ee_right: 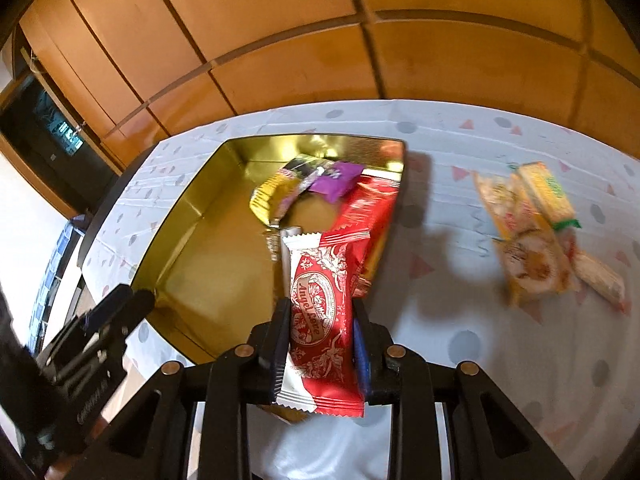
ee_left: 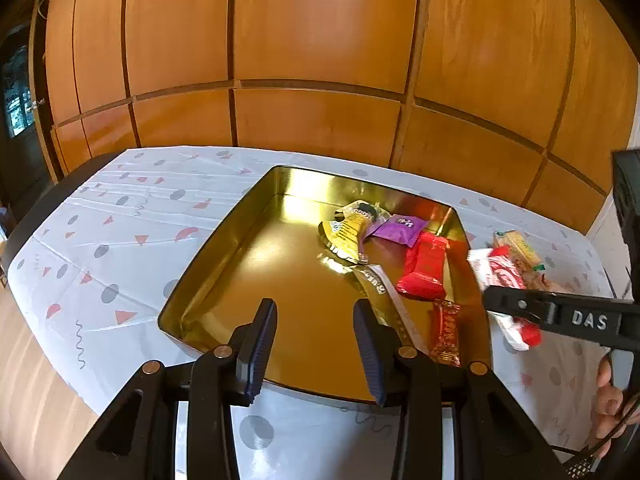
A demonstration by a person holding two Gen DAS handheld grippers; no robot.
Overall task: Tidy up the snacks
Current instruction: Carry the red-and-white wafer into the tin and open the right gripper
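A gold tin tray (ee_left: 248,264) (ee_right: 192,224) lies on the patterned tablecloth. In it are a yellow packet (ee_left: 350,232), a purple packet (ee_left: 398,228), a red packet (ee_left: 426,268) and a small red-gold sweet (ee_left: 446,332). My right gripper (ee_right: 320,304) is shut on a red and white snack packet (ee_right: 316,320), held above the tray's right rim. In the left wrist view that packet (ee_left: 494,268) hangs from the right gripper's black finger (ee_left: 560,312). My left gripper (ee_left: 314,304) is open over the tray's near edge, with nothing between its pads.
Several yellow and orange snack packets (ee_right: 524,248) (ee_left: 520,246) lie on the tablecloth (ee_right: 460,320) right of the tray. Wooden panel doors (ee_left: 320,60) stand behind the table. A person's hand (ee_left: 608,400) shows at the right edge. The left gripper (ee_right: 104,320) is at the lower left.
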